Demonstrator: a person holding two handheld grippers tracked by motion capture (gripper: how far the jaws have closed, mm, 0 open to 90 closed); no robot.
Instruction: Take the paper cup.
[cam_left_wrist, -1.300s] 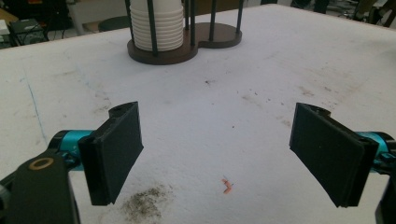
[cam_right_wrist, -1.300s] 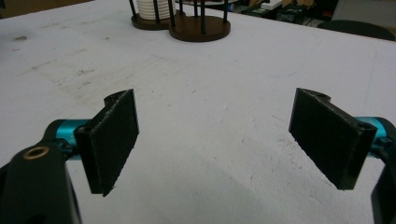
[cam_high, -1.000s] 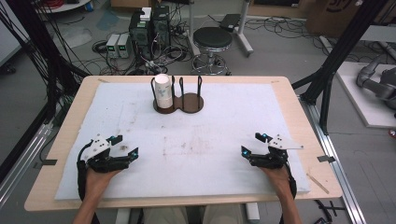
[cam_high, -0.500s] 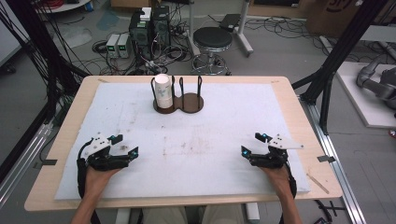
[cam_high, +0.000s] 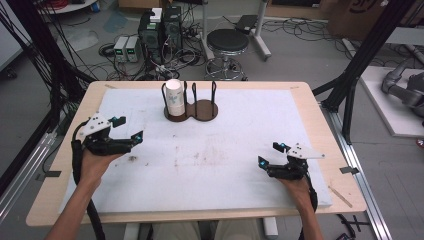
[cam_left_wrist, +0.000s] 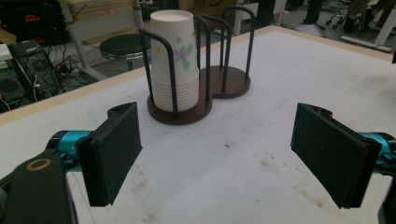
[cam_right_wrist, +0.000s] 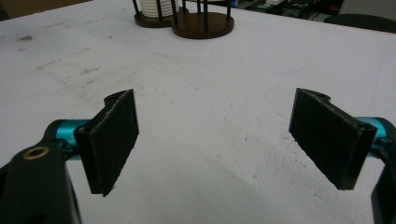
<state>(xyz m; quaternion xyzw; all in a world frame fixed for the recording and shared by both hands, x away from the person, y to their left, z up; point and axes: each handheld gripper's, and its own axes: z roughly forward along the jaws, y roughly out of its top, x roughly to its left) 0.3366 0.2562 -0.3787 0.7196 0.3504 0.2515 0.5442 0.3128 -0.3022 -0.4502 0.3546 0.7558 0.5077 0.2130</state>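
A stack of white paper cups (cam_high: 173, 96) with a flower print stands upside down in the left ring of a brown two-ring wire holder (cam_high: 200, 109) at the back middle of the table. The right ring is bare. In the left gripper view the cup stack (cam_left_wrist: 173, 59) and the holder (cam_left_wrist: 225, 83) lie ahead of my open left gripper (cam_left_wrist: 217, 154), well apart from it. My left gripper (cam_high: 128, 129) hangs raised above the table's left side with nothing between its jaws. My right gripper (cam_high: 268, 154) rests low at the right front, open and empty (cam_right_wrist: 215, 144).
A white, lightly stained mat (cam_high: 220, 150) covers the wooden table (cam_high: 45, 205). Beyond the far edge stand a black stool (cam_high: 227, 42), electronics boxes and cables on the floor. Black frame posts flank both sides of the table.
My left gripper has risen and moved forward toward the cup holder. The right gripper has stayed in place.
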